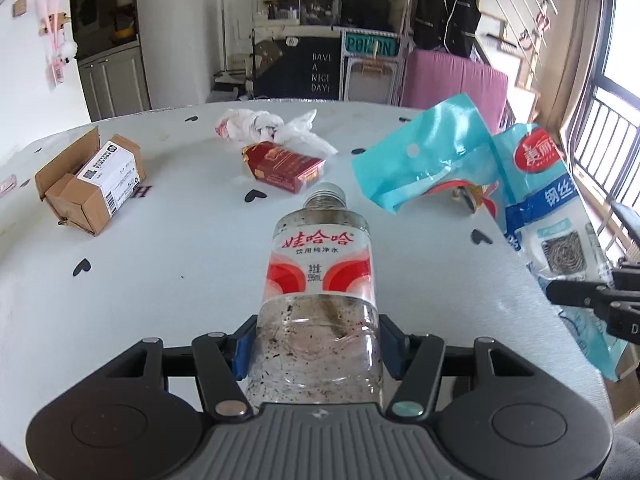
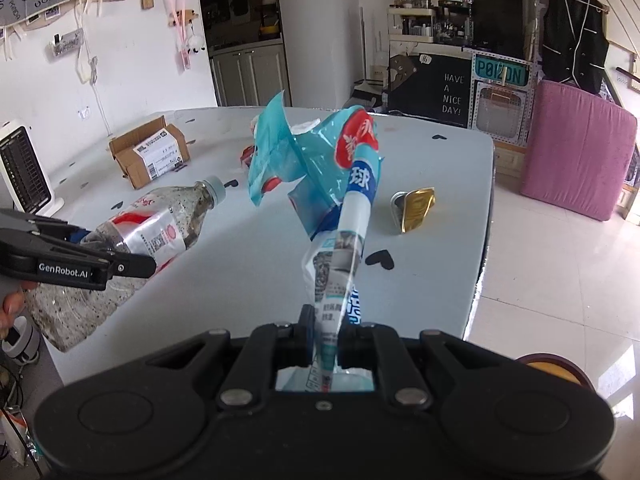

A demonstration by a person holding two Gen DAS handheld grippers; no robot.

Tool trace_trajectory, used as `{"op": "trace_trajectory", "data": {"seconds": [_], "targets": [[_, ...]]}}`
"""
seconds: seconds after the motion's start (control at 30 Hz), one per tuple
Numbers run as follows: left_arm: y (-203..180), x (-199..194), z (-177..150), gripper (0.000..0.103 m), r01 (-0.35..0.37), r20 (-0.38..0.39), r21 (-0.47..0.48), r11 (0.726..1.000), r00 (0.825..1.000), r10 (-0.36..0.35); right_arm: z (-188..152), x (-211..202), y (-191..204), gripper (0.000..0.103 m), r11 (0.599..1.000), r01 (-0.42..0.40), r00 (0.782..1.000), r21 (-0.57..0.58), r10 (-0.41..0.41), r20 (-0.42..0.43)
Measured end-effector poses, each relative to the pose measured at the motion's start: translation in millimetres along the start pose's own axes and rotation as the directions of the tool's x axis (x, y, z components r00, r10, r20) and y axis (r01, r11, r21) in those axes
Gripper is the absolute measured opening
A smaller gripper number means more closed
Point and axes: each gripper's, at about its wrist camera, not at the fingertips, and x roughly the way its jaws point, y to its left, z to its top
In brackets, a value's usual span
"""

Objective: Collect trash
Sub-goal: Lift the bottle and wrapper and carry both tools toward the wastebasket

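Both tongs are loaded: left gripper (image 1: pixel 316 354) clamps the dirty water bottle (image 1: pixel 320 280) near its base, right gripper (image 2: pixel 325 336) pinches the blue scourer bag (image 2: pixel 332 184), both lifted off the table (image 1: pixel 160 280), probably for binning.

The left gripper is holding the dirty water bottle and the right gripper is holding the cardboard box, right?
Not quite. The left gripper does hold the dirty water bottle, but the right gripper is shut on a blue plastic bag, as the right wrist view shows. The cardboard box sits on the table, untouched.
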Motion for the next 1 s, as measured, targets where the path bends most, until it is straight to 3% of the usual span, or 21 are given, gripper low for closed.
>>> {"op": "trace_trajectory", "data": {"seconds": [0.53, 1.0], "targets": [[-50.1, -50.3, -6.4, 0.06, 0.001, 0.163, -0.013, 1.0, 0.987, 0.001, -9.8, -49.6, -19.9, 0.01, 0.997, 0.036, 0.997, 0.063, -0.041, 0.072], [-110.6, -64.9, 3.6, 0.06, 0.061, 0.241, 0.029, 0.998, 0.968, -0.066, -26.6, -96.8, -64.7, 0.01, 0.987, 0.073, 0.985, 0.142, -0.094, 0.144]]}}
